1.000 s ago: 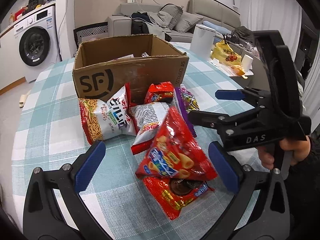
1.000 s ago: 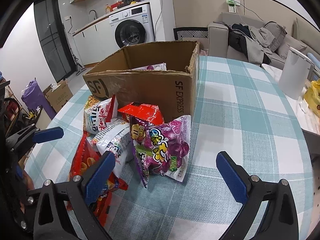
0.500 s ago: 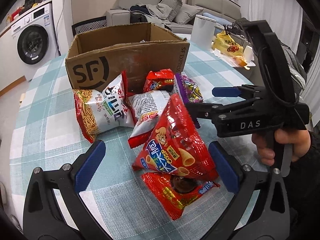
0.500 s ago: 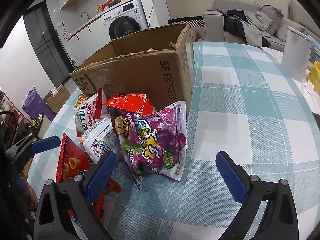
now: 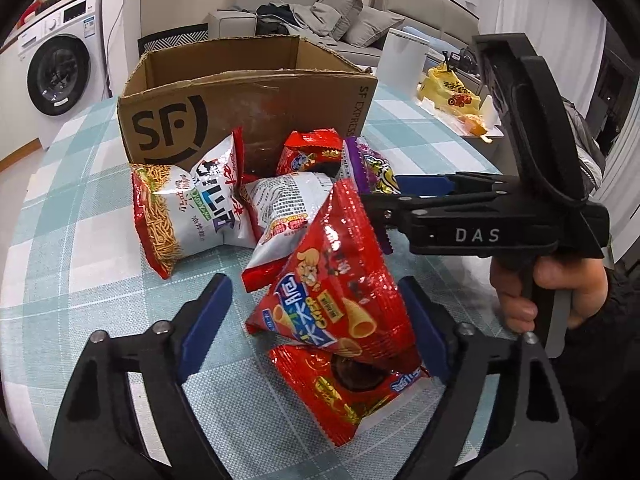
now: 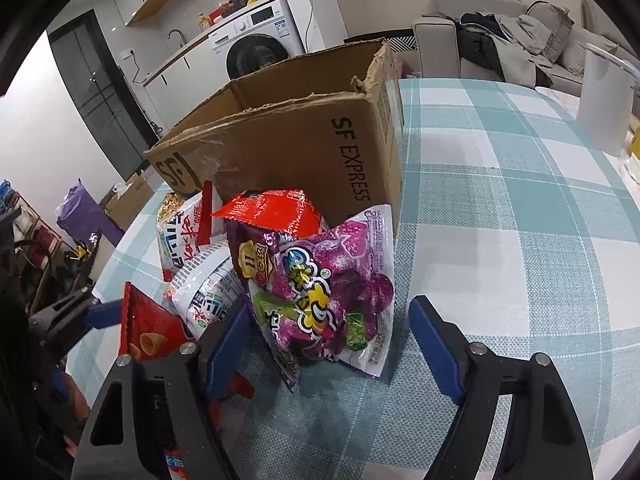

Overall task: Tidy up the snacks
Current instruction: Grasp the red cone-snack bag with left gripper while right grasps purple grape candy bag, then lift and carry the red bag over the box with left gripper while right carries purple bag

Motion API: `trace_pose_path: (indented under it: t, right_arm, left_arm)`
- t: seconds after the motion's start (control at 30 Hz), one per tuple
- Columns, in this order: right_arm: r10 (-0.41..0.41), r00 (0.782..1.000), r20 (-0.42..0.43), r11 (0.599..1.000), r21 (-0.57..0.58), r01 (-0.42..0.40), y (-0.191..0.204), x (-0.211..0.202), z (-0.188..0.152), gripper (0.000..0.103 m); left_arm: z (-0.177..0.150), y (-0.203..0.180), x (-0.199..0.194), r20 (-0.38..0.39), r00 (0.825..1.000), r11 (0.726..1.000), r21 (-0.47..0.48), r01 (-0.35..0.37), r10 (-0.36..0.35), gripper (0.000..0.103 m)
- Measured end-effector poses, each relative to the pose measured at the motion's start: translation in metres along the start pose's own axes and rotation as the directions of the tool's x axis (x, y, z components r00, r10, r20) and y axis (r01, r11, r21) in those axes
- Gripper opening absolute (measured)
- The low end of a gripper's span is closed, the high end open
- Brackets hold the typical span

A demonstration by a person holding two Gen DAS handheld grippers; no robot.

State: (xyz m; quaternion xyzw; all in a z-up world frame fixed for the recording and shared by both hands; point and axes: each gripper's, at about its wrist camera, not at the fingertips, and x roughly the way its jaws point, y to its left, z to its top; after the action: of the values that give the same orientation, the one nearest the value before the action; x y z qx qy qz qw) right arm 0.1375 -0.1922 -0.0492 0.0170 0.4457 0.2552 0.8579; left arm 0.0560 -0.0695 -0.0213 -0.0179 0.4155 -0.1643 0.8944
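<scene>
Left gripper [image 5: 316,328]: jaws closing right now around the red cone-snack bag [image 5: 340,280]; the right blue pad sits against the bag's edge, the left blue pad [image 5: 206,324] stands clear of it; not clamped.
Red cone-snack bag: propped up, tilted, resting on a flat red packet [image 5: 344,392] on the checked tablecloth [image 5: 60,280].
Right gripper [image 6: 332,348]: jaws closing too, with the purple grape-candy bag [image 6: 320,292] between them; the left blue pad [image 6: 226,348] is at the bag's left edge, contact hard to call; the right pad stands apart from it.
Purple grape-candy bag: standing upright, leaning back on a small red packet [image 6: 272,212] just in front of the cardboard box [image 5: 248,104].
Cardboard box: open-topped, on the table behind the snack heap; the snacks lie outside it.
Noodle-snack bag [image 5: 188,208]: white and red, left of the heap, against the box front; a second white bag [image 5: 288,208] lies beside it.
Hand [image 5: 548,292]: wrapped round the right gripper's handle, seen from the left wrist view.
</scene>
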Motion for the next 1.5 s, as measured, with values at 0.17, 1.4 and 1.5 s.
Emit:
trace_pose_path:
  t: [0.17,1.4,1.5]
  right_arm:
    - [-0.002,1.000,0.024,1.000,0.001,0.002,0.001,-0.002,0.002,0.070]
    - [0.073,0.993,0.088,0.997,0.018,-0.075,-0.008,-0.026,0.002,0.036]
    - [0.074,0.993,0.089,0.997,0.017,-0.076,-0.008,-0.028,0.002,0.036]
  left_arm:
    - [0.000,0.000,0.002,0.000,1.000,1.000,-0.002,0.007,-0.007,0.063]
    - [-0.003,0.004,-0.018,0.055,0.998,0.999,0.028,0.026,-0.028,0.026]
    - [-0.003,0.001,-0.016,0.047,0.999,0.999,0.033,0.027,-0.028,0.026]
